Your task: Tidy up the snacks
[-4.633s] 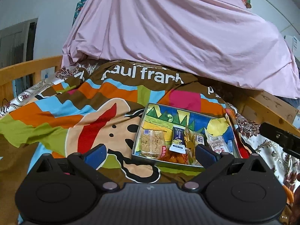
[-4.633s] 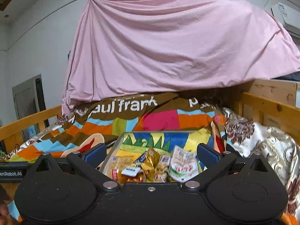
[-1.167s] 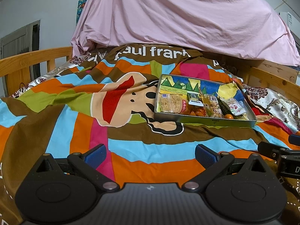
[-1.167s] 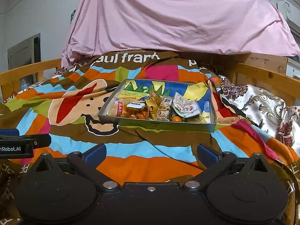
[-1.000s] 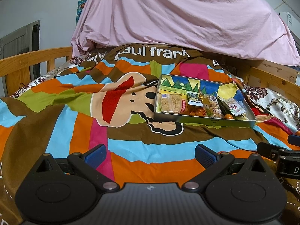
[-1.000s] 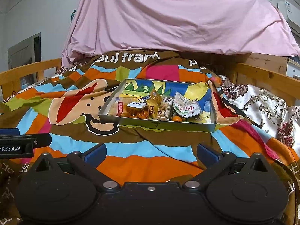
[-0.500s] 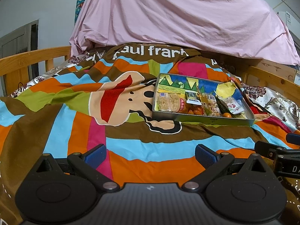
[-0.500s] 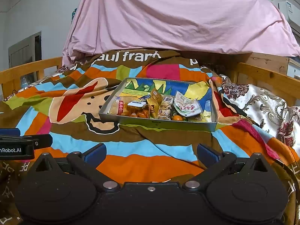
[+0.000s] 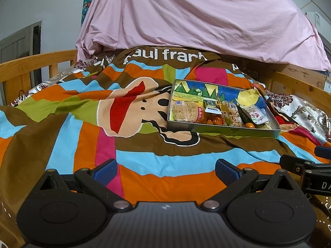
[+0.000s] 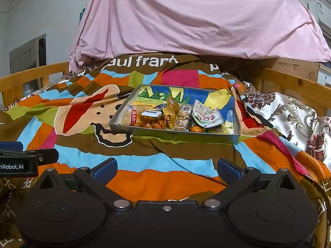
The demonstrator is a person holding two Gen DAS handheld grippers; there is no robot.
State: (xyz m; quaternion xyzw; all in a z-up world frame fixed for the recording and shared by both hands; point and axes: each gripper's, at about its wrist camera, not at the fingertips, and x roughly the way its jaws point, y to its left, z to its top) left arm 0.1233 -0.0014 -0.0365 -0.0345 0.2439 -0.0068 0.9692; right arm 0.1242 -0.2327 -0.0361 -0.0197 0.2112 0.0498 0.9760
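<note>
A shallow metal tray (image 9: 223, 131) (image 10: 175, 135) with a bright painted floor rests on the colourful blanket. Inside lie several snacks: a rice-cracker pack (image 9: 185, 113) (image 10: 129, 118) at the left, a gold packet (image 10: 170, 113), a white and green pouch (image 10: 206, 115) (image 9: 256, 115) at the right, and small orange fruits (image 10: 195, 129). My left gripper (image 9: 165, 170) hovers open over the blanket, well short of the tray. My right gripper (image 10: 167, 170) is open too, equally far back. Nothing sits between either pair of fingers.
A striped cartoon blanket (image 9: 103, 124) covers the bed. Wooden rails (image 9: 31, 66) (image 10: 293, 86) run along both sides. A pink sheet (image 10: 186, 20) drapes over a mound behind the tray. A floral cloth (image 10: 289, 113) lies at the right.
Over 4.6 s both grippers pulled back from right above the tray to the near end of the bed. In the last second they barely shifted. Both stayed open.
</note>
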